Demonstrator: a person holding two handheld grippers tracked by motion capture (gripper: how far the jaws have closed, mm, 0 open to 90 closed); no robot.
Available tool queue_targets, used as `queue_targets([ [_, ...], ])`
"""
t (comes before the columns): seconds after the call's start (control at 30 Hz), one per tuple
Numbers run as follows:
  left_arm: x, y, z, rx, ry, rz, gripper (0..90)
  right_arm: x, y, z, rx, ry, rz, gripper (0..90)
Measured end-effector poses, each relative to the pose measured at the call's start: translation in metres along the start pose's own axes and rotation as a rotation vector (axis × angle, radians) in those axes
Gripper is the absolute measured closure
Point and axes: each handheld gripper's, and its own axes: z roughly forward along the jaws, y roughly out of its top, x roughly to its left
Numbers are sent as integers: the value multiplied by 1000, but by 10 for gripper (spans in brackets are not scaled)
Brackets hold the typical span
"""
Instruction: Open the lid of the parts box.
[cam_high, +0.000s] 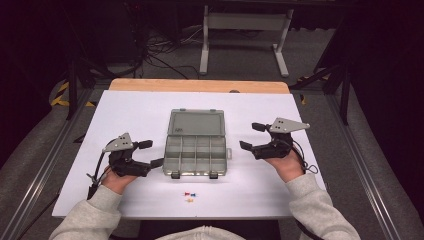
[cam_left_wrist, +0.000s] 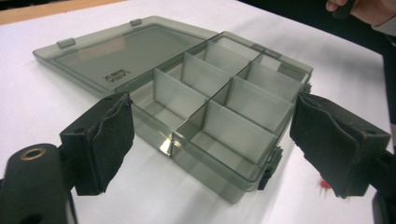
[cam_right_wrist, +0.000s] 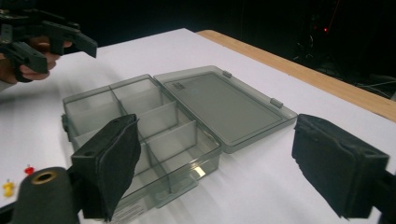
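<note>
A grey see-through compartment box lies open at the table's middle, its lid folded flat behind it. Its compartments look empty. My left gripper stands open just left of the box, with nothing between its pads. Equally open and empty, my right gripper sits just right of the box. In the left gripper view the box lies right ahead of the open left gripper. The right gripper view shows the box beyond the open right gripper, with the left gripper farther off.
A few small pushpins, red, blue and yellow, lie on the white table sheet in front of the box; the red pin and yellow pin also show. A wooden table edge runs along the back.
</note>
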Motion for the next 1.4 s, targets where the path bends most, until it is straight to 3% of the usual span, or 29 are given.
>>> queue_targets([
  [0.37,-7,13,-3,-5,-4,31,66,23,-14,-23,-59,25,-12,118],
  [0.43,-9,14,-3,-5,-18,20,62,25,-18,-25,-58,29,-10,118],
  [0.57,-12,16,-3,-1,-30,50,71,31,-27,-28,-55,30,-15,116],
  [0.73,-19,21,-4,3,-64,56,109,35,-39,-28,-48,43,7,116],
  [1.0,-30,38,2,102,-113,98,125,38,-41,-28,-41,56,-8,117],
  [1.4,-44,61,10,262,-123,211,168,39,-48,-22,-7,63,-12,121],
])
